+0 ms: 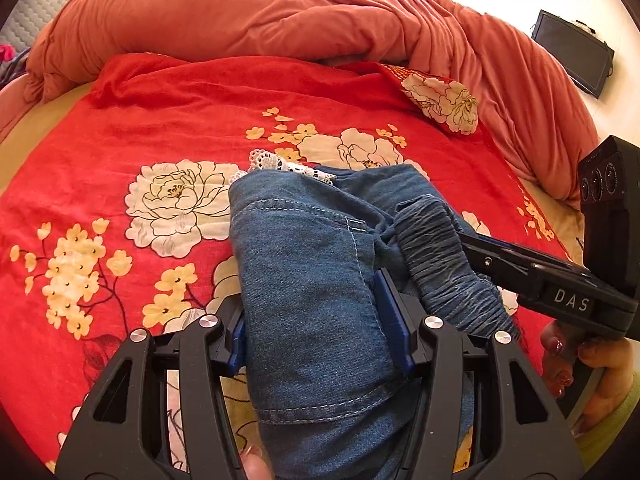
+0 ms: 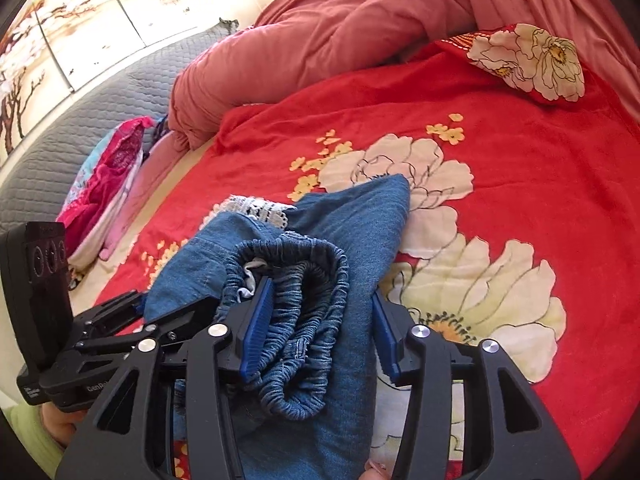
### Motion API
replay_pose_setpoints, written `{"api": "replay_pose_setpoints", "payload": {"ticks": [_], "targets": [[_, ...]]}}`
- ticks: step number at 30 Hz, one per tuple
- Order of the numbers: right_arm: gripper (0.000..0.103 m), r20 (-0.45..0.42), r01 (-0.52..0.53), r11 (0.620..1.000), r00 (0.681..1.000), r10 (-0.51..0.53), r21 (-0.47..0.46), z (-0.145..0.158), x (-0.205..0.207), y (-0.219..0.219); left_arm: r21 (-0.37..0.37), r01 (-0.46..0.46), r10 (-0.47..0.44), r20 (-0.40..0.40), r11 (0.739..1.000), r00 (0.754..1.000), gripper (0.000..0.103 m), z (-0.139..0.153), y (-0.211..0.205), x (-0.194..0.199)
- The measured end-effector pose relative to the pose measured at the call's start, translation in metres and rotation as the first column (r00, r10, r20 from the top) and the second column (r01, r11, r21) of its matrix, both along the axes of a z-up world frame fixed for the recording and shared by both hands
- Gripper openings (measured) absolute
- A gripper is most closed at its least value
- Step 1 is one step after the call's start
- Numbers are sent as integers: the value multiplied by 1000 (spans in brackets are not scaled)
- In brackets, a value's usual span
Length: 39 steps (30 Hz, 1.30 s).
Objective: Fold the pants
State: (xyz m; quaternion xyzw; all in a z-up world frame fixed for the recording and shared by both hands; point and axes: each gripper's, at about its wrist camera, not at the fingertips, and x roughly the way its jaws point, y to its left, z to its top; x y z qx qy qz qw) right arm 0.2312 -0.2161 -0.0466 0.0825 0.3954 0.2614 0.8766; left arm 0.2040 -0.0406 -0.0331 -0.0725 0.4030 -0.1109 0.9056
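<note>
The blue denim pants [image 1: 308,280] lie bunched on a red floral blanket [image 1: 168,128], with a gathered elastic waistband [image 1: 444,256] and white lace trim [image 1: 280,166] at the far end. My left gripper [image 1: 320,320] is closed around a thick fold of the denim, blue pads pressed on both sides. In the right wrist view, my right gripper [image 2: 320,320] is closed around the pants [image 2: 352,232] at the waistband [image 2: 296,304]. Each gripper shows in the other's view: the right one [image 1: 520,268], the left one [image 2: 120,320].
A rumpled salmon-orange duvet [image 1: 280,12] is piled across the far side of the bed. Pink and patterned clothes [image 2: 108,184] lie at the bed's left edge by a grey quilted headboard [image 2: 80,120]. A dark screen [image 1: 572,56] stands at the far right.
</note>
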Motion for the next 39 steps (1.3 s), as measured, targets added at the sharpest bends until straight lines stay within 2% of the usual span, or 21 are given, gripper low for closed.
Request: {"api": "replay_pose_setpoints", "payload": {"ticks": [5,14,21,23,30,39], "targets": [[66,-11,34,999,999,-34,-18,-1,0,-7,-9,-17,17,-11,1000,1000,54,0,3,-1],[77,13,61,997,998,-61,-49,0,-6,-13,-17,-20,19,-13,1000,1000,68,5,6,-8],[89,64,87,996,994,-85,-23,10,-12,-21,-3,-17,17,-3,1000,1000,78,13,5,-16],[95,82,91,996,993,-90,-15,13,-14,-24,3,-12,12,4,1000,1000,84,15,5,-18],[98,129,106,994,986,-105,2,23,-22,-29,18,-18,17,37,1000,999,93,24,7,-25],[98,222,132,991,966,-130,9,39,-42,-31,37,-34,31,88,999,996,93,36,11,-39]]}}
